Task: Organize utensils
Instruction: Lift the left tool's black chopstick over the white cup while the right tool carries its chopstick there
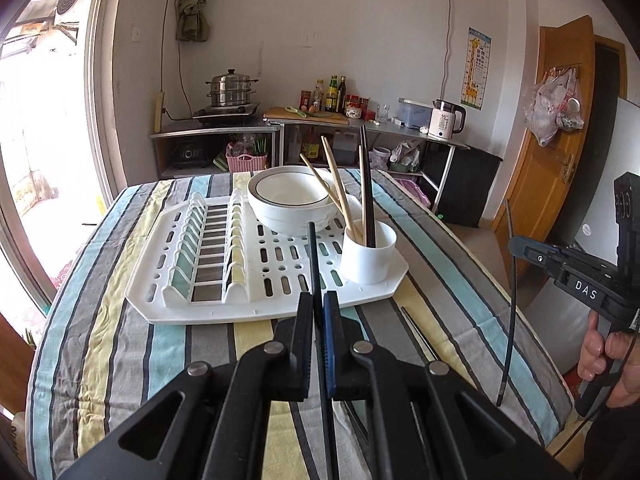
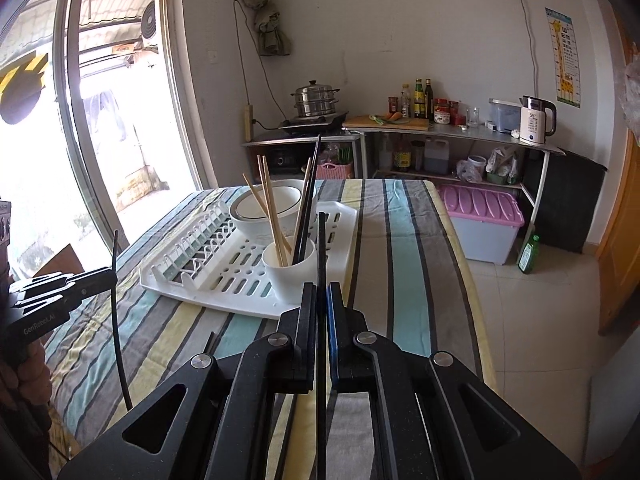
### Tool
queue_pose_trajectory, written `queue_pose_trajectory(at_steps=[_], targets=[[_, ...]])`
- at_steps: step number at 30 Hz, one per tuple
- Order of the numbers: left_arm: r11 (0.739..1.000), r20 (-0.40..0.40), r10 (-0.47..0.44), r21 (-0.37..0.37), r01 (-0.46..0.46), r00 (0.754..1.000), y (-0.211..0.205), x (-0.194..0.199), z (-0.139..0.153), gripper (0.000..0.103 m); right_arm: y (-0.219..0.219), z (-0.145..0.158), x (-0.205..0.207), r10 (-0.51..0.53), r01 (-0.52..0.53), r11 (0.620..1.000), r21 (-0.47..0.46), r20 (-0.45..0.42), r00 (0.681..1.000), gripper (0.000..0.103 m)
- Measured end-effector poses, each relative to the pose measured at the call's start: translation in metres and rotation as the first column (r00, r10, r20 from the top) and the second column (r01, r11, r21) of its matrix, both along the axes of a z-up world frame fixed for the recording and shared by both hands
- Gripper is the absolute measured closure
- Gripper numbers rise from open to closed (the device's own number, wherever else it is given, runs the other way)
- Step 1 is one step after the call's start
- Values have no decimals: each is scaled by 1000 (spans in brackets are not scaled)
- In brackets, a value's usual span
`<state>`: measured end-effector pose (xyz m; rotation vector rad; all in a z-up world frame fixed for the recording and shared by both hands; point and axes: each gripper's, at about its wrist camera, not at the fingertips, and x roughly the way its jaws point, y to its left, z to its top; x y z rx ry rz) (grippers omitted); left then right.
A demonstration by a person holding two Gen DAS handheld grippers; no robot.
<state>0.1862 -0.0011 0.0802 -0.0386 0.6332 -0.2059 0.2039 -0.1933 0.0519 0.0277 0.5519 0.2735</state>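
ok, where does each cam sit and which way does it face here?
Left wrist: on the left tool, facing the dish rack, white cup and kitchen counter; right tool and hand at right edge.
Right wrist: on the right tool, facing the same cup from further right; left tool at left edge.
Shared: rack, cup, bowl, steamer pot; each tool is shut on a black chopstick.

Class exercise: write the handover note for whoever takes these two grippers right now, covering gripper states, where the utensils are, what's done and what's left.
Left gripper: shut on a black chopstick.
Right gripper: shut on another black chopstick.
White cup on the drying rack holds several wooden and black chopsticks.
One more chopstick lies on the tablecloth beside the rack.
Left: drop both held chopsticks into the cup, then fetch the loose one.
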Motion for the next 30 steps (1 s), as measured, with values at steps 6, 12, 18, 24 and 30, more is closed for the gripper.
queue_pose_trajectory(at_steps=[6, 12, 18, 24, 30], targets=[[1000, 48, -12, -23, 14, 999, 4, -20, 15, 98, -3, 10, -20, -1, 0, 1000, 9, 42, 999, 98], [999, 62, -24, -30, 26, 998, 4, -30, 19, 98, -6, 16, -33, -7, 6, 1000, 14, 67, 998, 98], [999, 67, -28, -29, 30, 997, 6, -31, 20, 98, -8, 17, -36, -10, 9, 1000, 12, 74, 997, 99], [999, 77, -29, -33, 31, 997, 7, -32, 26, 98, -10, 21, -37, -14, 13, 1000, 16, 85, 996, 99], [999, 89, -36, -27, 39, 995, 5, -24, 35, 98, -9, 31, -32, -16, 15, 1000, 15, 105, 994, 99]])
